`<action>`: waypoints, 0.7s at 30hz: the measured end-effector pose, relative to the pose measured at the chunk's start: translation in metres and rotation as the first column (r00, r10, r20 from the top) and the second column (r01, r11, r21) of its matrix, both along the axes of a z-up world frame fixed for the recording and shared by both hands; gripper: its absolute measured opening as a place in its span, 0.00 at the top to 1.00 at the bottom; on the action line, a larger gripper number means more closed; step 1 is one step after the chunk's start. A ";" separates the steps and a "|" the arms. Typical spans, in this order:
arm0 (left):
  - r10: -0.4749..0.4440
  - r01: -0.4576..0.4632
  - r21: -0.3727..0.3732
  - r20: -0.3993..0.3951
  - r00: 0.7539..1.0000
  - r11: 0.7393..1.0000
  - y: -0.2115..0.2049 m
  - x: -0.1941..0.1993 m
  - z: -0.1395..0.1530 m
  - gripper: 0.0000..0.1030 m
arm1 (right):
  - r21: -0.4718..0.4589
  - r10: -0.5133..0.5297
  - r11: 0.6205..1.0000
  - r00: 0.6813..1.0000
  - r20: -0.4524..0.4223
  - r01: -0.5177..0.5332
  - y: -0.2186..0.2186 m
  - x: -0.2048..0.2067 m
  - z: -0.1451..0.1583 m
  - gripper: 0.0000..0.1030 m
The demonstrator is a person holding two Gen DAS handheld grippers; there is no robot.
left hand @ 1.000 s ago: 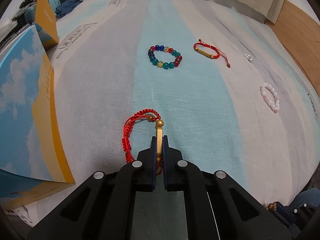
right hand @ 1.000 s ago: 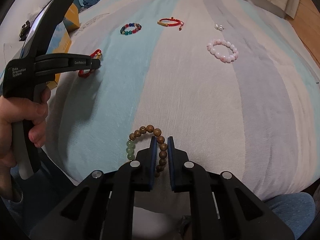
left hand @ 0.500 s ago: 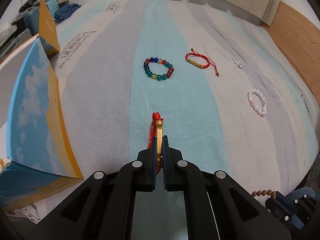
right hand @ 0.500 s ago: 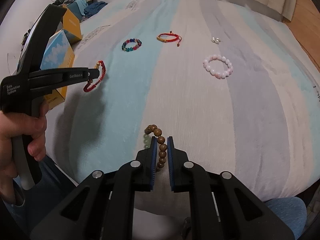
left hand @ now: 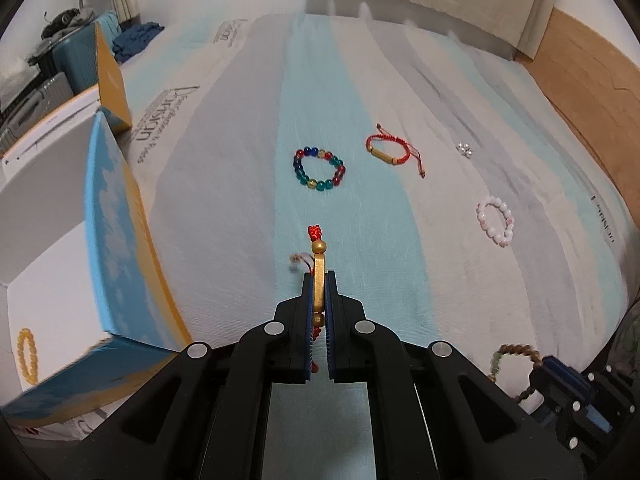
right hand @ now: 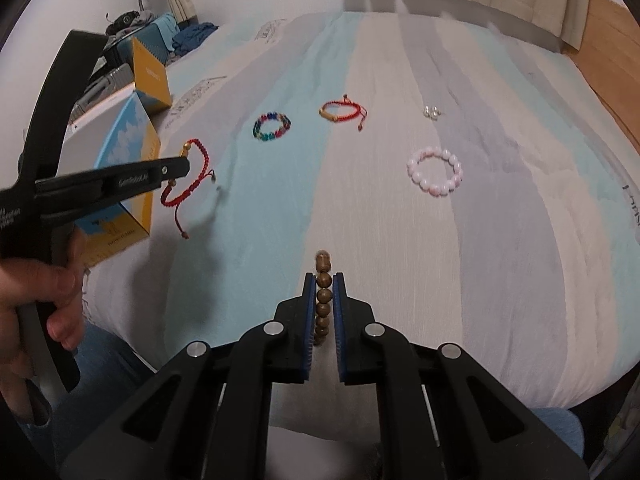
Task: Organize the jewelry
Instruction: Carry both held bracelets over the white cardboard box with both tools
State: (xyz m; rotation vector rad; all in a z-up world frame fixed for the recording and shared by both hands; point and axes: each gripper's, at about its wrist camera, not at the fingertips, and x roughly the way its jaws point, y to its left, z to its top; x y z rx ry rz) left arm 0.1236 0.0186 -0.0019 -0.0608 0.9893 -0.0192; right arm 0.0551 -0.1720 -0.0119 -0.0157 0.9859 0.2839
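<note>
Wooden bead bracelet (right hand: 323,294) clamped in right gripper (right hand: 323,304) above striped bedsheet (right hand: 400,240)

The side of the left gripper (right hand: 176,170) carries small white lettering that reads "GenRobot.AI". Its handle shows part of a white label, cut off by the frame edge and not readable. The striped bedsheet (left hand: 240,128) bears printed grey lettering near the box (left hand: 120,248), too distorted to read. Small print on the box's yellow side is blurred.
</note>
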 end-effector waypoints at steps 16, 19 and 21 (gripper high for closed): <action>0.015 -0.015 -0.005 0.047 0.999 1.000 0.025 -0.012 0.048 0.96 | 0.007 0.028 1.000 0.997 0.070 -0.029 0.021 0.020 0.050 0.93; 0.027 -0.027 0.000 0.057 0.998 1.000 0.035 -0.013 0.059 0.96 | -0.001 0.038 0.999 0.995 0.088 -0.038 0.030 0.024 0.061 0.93; 0.033 -0.033 -0.002 0.062 0.998 0.999 0.042 -0.015 0.065 0.96 | -0.005 0.044 0.999 0.995 0.093 -0.044 0.035 0.026 0.066 0.93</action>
